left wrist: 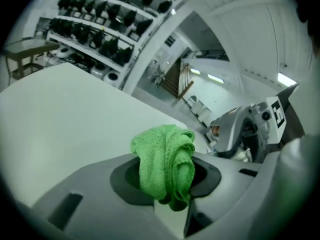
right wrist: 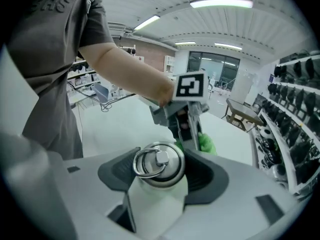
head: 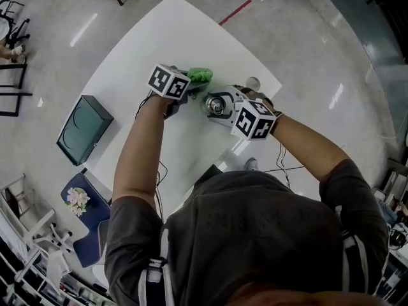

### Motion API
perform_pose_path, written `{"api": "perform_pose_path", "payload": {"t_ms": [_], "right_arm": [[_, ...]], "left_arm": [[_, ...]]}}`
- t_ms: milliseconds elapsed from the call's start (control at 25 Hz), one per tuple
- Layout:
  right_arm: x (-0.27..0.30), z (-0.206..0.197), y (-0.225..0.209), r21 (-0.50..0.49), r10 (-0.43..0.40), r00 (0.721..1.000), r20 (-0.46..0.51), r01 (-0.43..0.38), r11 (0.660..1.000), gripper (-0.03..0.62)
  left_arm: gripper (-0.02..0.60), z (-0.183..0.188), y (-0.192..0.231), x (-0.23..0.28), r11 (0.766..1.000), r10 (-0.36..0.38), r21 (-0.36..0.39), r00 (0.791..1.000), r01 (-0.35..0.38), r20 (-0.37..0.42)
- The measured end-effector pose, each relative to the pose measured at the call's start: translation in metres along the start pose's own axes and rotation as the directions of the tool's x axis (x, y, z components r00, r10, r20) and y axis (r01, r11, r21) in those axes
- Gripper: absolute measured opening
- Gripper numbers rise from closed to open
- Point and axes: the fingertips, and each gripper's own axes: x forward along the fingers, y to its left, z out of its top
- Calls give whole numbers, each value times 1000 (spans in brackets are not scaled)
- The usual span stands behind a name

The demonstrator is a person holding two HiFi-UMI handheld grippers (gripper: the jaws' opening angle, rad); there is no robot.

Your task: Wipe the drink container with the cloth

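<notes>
In the head view my left gripper (head: 193,81) and right gripper (head: 222,102) meet above the white table (head: 191,30), in the left gripper view the jaws pinch the green cloth (left wrist: 167,161) (bunched, standing up), and in the right gripper view the jaws clamp the white bottle (right wrist: 155,196) below its steel ring cap.

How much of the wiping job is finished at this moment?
Done: the left gripper clamps the green cloth, the right gripper clamps the bottle. In hand: cloth held near the bottle, not touching. Left: the wiping itself.
</notes>
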Motion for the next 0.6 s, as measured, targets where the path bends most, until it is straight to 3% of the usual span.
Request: {"api": "perform_pose_path", "payload": {"t_ms": [80,240,440,600], "right_arm": [[0,0,0,-3,-15,1000,9,15,1000,262],[2,-1,-1,-4,-32,999,8,32,999,274],[-7,0,-4,10,-19,998,58,18,1000,396],[-25,1,-8,12,-32,993,112,31,999,417]], "left_arm": [[126,5,-5,-32,998,37,-54,990,-30,139],[127,-9,-28,-73,982,122,-176,934,-65,335],[129,-34,-48,-89,957,210,-274,881,-96,425],[129,-26,-66,-107,958,221,-271,849,-97,481]]}}
